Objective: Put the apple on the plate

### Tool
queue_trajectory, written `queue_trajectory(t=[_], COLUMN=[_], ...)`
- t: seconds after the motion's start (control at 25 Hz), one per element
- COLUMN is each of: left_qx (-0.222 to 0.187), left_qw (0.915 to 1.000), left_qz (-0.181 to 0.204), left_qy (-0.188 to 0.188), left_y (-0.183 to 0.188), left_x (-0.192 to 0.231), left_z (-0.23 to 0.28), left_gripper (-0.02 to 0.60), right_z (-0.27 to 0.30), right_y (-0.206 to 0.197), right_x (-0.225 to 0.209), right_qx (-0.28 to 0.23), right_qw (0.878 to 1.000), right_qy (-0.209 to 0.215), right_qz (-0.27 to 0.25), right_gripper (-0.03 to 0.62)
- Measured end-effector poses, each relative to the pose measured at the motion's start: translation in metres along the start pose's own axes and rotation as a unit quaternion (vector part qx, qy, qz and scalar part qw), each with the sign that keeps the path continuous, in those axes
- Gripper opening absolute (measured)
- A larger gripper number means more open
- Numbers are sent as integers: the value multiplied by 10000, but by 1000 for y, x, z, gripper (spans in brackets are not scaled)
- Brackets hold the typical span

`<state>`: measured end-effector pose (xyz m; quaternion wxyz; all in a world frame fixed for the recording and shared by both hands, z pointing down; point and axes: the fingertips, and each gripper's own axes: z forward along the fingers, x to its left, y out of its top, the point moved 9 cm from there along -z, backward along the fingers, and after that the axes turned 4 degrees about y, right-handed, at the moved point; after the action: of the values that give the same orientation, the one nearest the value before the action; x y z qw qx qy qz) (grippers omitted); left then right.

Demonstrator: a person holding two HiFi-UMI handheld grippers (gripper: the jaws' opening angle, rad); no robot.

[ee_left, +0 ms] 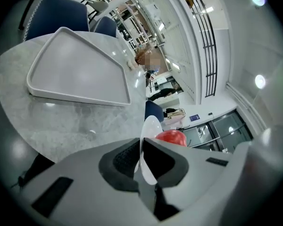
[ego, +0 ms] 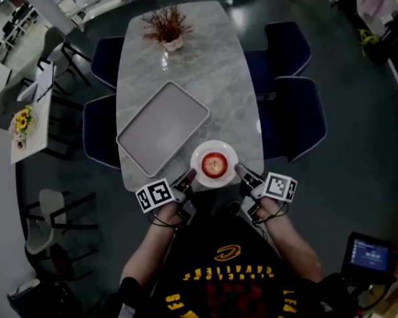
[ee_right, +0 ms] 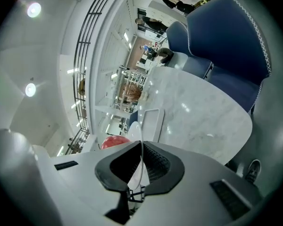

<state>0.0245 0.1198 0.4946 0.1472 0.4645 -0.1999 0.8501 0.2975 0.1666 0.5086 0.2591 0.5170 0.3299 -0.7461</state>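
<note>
Head view has it all: the apple [ego: 213,164] sits mid-plate [ego: 214,146] at the marble surface's [ego: 212,78] near edge, with the left gripper [ego: 189,175] on the rim at 8 o'clock and the right gripper [ego: 242,172] at 4. Only the gripper views show the fingers [ee_left: 120,160] grasping that thin rim, both sides. A grey tray [ego: 162,128] lies at 10 o'clock, a potted plant [ego: 167,26] at 12, blue chairs [ego: 298,114] stand around.

Open-plan office hall: a marble-topped bench [ego: 186,58] ringed by navy chairs [ego: 298,114], a dried plant [ego: 167,26] at its 12 o'clock end. White desks [ego: 30,144] with flowers [ego: 23,120] stand at 9 o'clock, a lit screen [ego: 370,254] at 4 o'clock. Glass-fronted rooms [ee_left: 226,126], a mezzanine railing [ee_left: 207,36] and ceiling spotlights [ee_left: 260,81] lie beyond.
</note>
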Motion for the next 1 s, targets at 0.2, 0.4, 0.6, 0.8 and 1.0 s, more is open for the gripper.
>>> queue_trajectory(t=[0.2, 0.4, 0.6, 0.8, 1.0], left_qx=[-413, -646, -698, -716, -662], left_qw=[9989, 9974, 9960, 9954, 9954], left_qz=[-100, -177, -411, -469, -457], left_qy=[-187, -267, -385, -428, -515], left_y=[2, 3, 6, 10, 56], left_x=[-1, -5, 2, 4, 34], left_z=[-30, -42, -50, -53, -83], left_gripper=[24, 21, 20, 20, 20], right_z=[5, 12, 21, 27, 77], right_y=[-14, -13, -16, -14, -41], right_x=[17, 21, 26, 30, 46], right_qx=[-21, 57, 175, 243, 299], right_qw=[9993, 9991, 9991, 9994, 9995], right_qy=[-14, 237, 231, 125, -23], right_qz=[365, 347, 303, 224, 83], right_gripper=[25, 25, 25, 25, 25])
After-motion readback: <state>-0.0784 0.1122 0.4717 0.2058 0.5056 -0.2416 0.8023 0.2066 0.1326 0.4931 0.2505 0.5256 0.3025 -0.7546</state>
